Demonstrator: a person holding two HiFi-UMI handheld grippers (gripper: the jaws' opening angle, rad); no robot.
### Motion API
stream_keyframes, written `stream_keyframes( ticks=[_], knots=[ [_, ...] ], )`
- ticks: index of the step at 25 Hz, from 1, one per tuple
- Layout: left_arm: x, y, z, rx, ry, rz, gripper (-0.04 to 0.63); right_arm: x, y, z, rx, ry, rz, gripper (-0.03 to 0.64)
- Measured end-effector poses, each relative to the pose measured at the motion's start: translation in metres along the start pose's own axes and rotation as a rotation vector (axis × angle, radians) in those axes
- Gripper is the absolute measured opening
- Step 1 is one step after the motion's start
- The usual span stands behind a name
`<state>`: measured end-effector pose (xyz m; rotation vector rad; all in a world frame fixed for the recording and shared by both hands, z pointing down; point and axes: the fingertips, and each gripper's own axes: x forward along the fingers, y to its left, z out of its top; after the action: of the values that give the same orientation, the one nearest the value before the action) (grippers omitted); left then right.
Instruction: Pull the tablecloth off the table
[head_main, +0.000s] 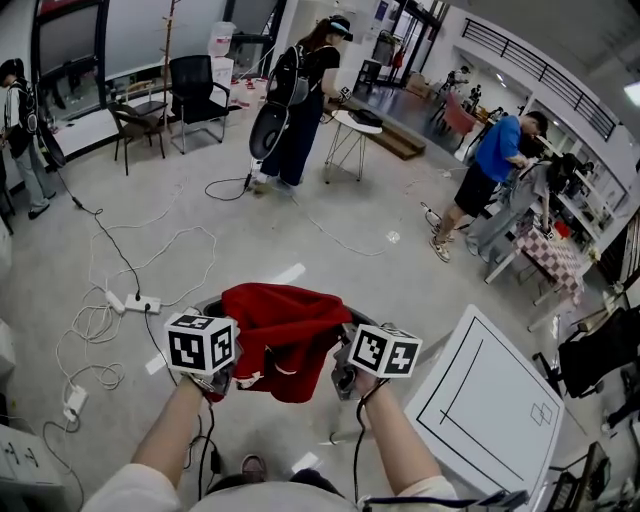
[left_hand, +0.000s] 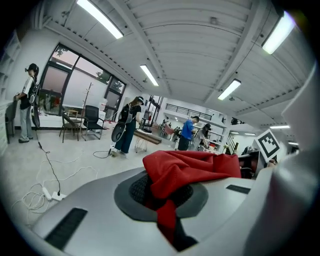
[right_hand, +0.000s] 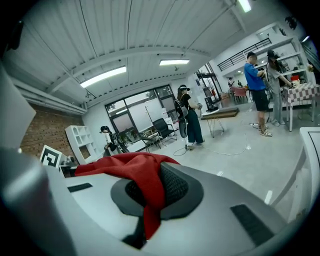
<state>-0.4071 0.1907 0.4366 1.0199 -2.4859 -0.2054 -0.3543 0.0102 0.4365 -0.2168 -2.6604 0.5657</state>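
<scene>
i am holding the red tablecloth (head_main: 285, 335) bunched up between my two hands, out over the floor in front of me. my left gripper (head_main: 215, 385) is clamping one end of it, jaws pinched tight on a fold of the fabric, and my right gripper (head_main: 345, 380) is doing the same at the other end. the cloth is hanging clear of the white table (head_main: 490, 400), which is standing bare at my right with none of the red on it. so i am judging the pull itself as done; what is left looks like no more than carrying or setting the cloth down.

the table's near edge is sitting just beside my right forearm, so i am watching that side for a bump. to my left a power strip (head_main: 141, 303) and loose cables (head_main: 90, 335) are lying on the floor near my feet, a tripping risk. straight ahead the floor is giving me room, with the other people standing well apart.
</scene>
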Motion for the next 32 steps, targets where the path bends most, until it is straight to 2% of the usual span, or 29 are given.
stream_keyframes(
  ticks=[7,13,17,23,32],
  knots=[
    [0.001,-0.014,-0.010,-0.047,0.012,0.080,0.026,-0.009,-0.009,-0.011,-0.025,0.018,-0.022,0.031],
    [-0.002,-0.034,-0.004,-0.021,-0.007,0.114,0.026,-0.031,-0.012,0.003,-0.068,-0.036,-0.016,0.031],
    [-0.001,-0.051,-0.014,-0.004,-0.014,0.132,0.026,-0.046,-0.022,-0.002,-0.052,-0.057,-0.031,0.031],
    [0.009,-0.079,-0.026,0.013,-0.008,0.116,0.026,-0.063,-0.051,-0.018,-0.007,-0.032,-0.064,0.031],
    [0.019,-0.092,-0.034,-0.007,-0.002,0.104,0.026,-0.076,-0.065,-0.025,-0.036,-0.012,-0.073,0.031]
  ],
)
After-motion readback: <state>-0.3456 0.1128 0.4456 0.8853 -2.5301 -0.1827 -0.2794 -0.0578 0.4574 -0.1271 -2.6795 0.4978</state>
